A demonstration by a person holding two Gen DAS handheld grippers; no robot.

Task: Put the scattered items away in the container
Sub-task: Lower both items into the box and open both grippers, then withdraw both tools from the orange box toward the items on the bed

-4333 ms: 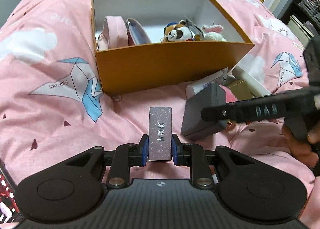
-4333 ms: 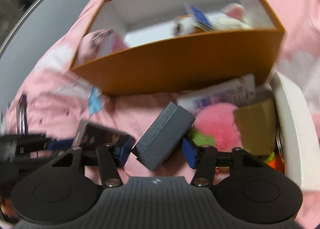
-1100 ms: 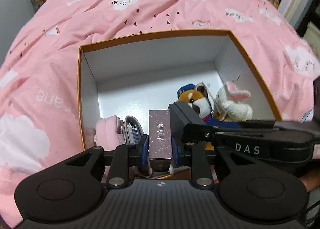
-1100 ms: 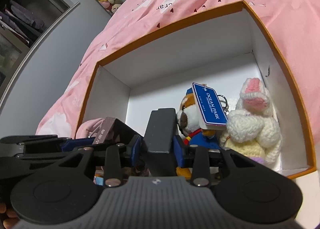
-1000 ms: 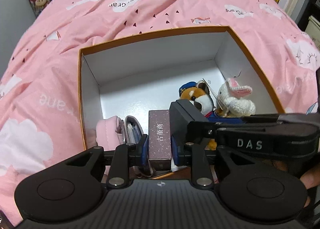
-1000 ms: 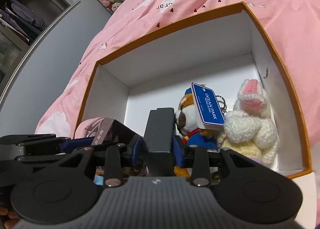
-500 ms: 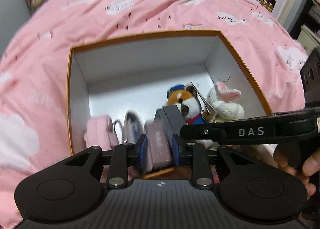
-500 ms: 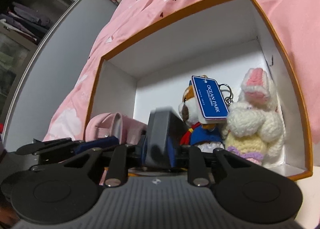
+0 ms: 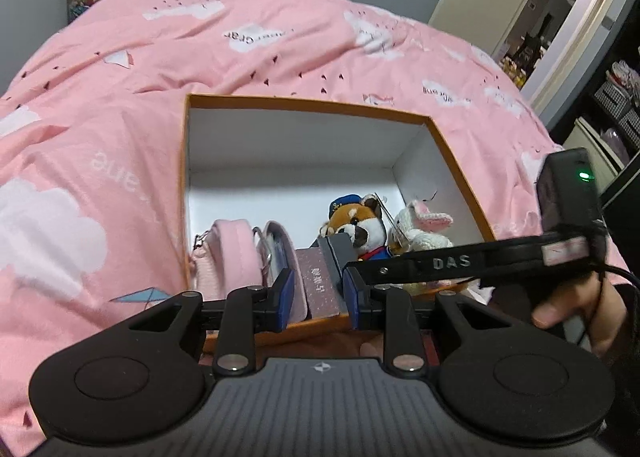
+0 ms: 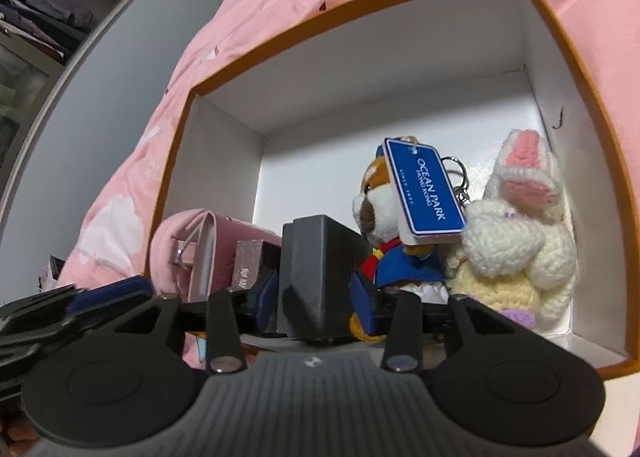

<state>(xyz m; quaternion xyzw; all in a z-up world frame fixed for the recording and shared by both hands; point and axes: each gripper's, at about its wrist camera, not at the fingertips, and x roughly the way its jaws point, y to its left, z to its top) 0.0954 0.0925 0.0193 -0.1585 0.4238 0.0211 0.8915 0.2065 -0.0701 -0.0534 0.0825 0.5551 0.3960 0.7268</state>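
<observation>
The orange box (image 9: 304, 102) with white inside sits on the pink bedspread. A pink glitter box (image 9: 320, 285) leans inside it by the near wall, beyond my left gripper (image 9: 319, 295), whose pads stand apart from it. In the right wrist view this pink box (image 10: 248, 263) rests beside a dark grey box (image 10: 316, 269). My right gripper (image 10: 315, 293) straddles the grey box; its jaws are opening and the pads show small gaps to it. The grey box's base is hidden.
Inside the orange box (image 10: 360, 5) are a fox plush (image 10: 384, 193) with a blue tag, a knitted bunny (image 10: 516, 225) and a pink pouch (image 10: 184, 241). A person's hand (image 9: 568, 297) holds the right tool. Bedspread surrounds the box; shelves and a door stand beyond.
The left gripper let go of the pink glitter box, which tipped into the orange box, and drew back. The right jaws widened around the grey box.
</observation>
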